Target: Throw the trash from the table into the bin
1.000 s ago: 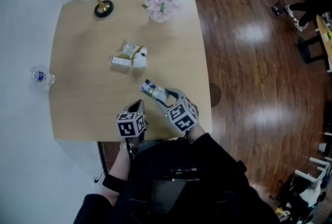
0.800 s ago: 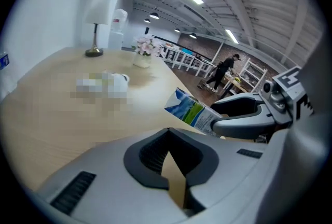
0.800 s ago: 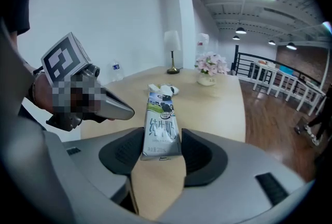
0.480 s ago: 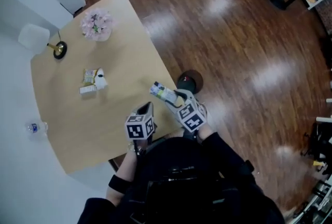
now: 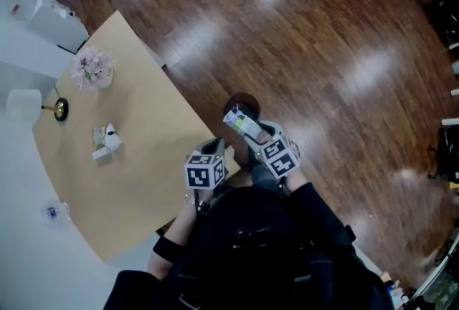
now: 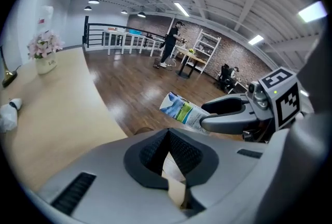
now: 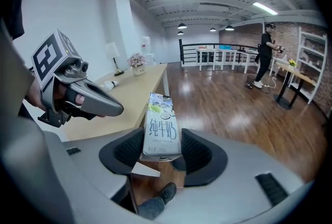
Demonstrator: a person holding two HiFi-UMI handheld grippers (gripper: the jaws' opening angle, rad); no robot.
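My right gripper (image 5: pixel 254 135) is shut on a white, green and blue milk carton (image 5: pixel 242 123), held upright between the pads (image 7: pixel 199 151) in the right gripper view (image 7: pixel 161 129). The carton hangs over the wooden floor, just past the table's corner. Beside it on the left, my left gripper (image 5: pixel 214 148) has its jaws closed together with nothing in them (image 6: pixel 174 168). In the left gripper view the carton (image 6: pixel 179 109) pokes out of the right gripper (image 6: pixel 224 115). More trash (image 5: pixel 104 143), a wrapper, a small box and a white crumpled piece, lies on the tan table (image 5: pixel 143 158).
On the table stand a vase of pink flowers (image 5: pixel 91 67) and a lamp base (image 5: pixel 59 110). A small bottle (image 5: pixel 51 213) lies off the table's left side. A dark round thing (image 5: pixel 240 103) sits on the floor ahead of the carton. Wide wooden floor stretches to the right.
The view has swung right, away from the table. Both grippers and the held carton have gone from above the table's near edge to past its corner, over the floor.
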